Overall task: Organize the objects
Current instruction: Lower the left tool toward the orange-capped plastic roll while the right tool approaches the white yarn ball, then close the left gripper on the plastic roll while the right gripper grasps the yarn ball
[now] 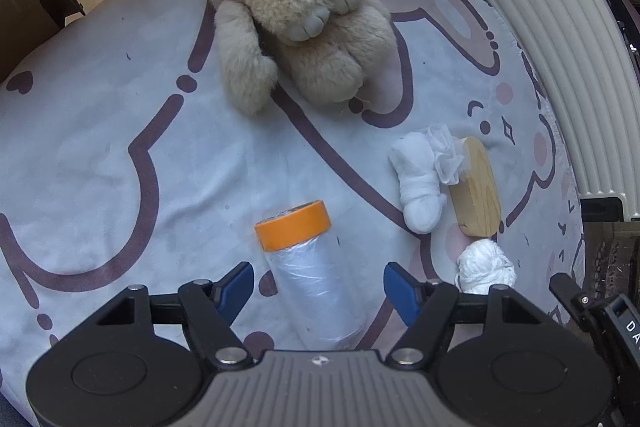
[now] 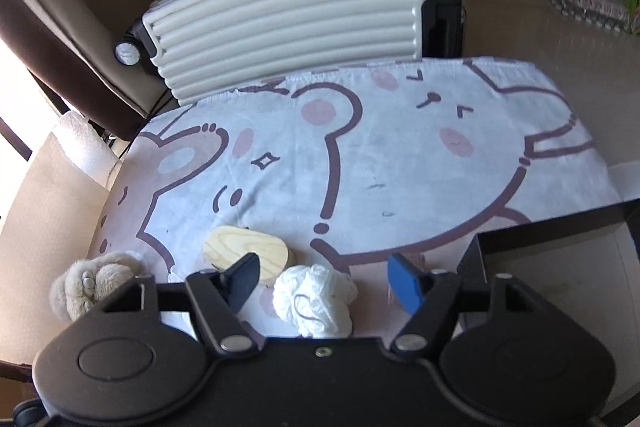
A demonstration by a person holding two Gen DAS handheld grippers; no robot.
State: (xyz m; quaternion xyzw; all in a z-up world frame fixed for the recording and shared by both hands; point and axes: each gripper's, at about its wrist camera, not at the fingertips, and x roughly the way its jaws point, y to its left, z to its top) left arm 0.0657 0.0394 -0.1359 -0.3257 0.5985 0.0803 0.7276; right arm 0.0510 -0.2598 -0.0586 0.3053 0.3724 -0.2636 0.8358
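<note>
A roll of clear plastic film with an orange end (image 1: 304, 267) lies on the bear-print blanket (image 1: 100, 167). My left gripper (image 1: 319, 289) points down over it, one blue finger on each side, with gaps to the roll, so it is open. A white balled cloth (image 2: 316, 303) lies between the fingers of my right gripper (image 2: 324, 281); the pads stand clear of it, open. Behind that cloth lies an oval wooden block (image 2: 248, 251). A beige plush bunny (image 1: 296, 27) lies farther back, and a white rolled bundle (image 1: 420, 183) rests against the wooden block (image 1: 476, 187).
A cream ribbed suitcase (image 2: 296, 19) lies along the blanket's (image 2: 400, 155) far edge. A dark-rimmed open box (image 2: 560, 239) sits at the near right corner. A white paper roll (image 2: 76, 143) stands left of the blanket. The plush bunny (image 2: 88, 287) shows at lower left.
</note>
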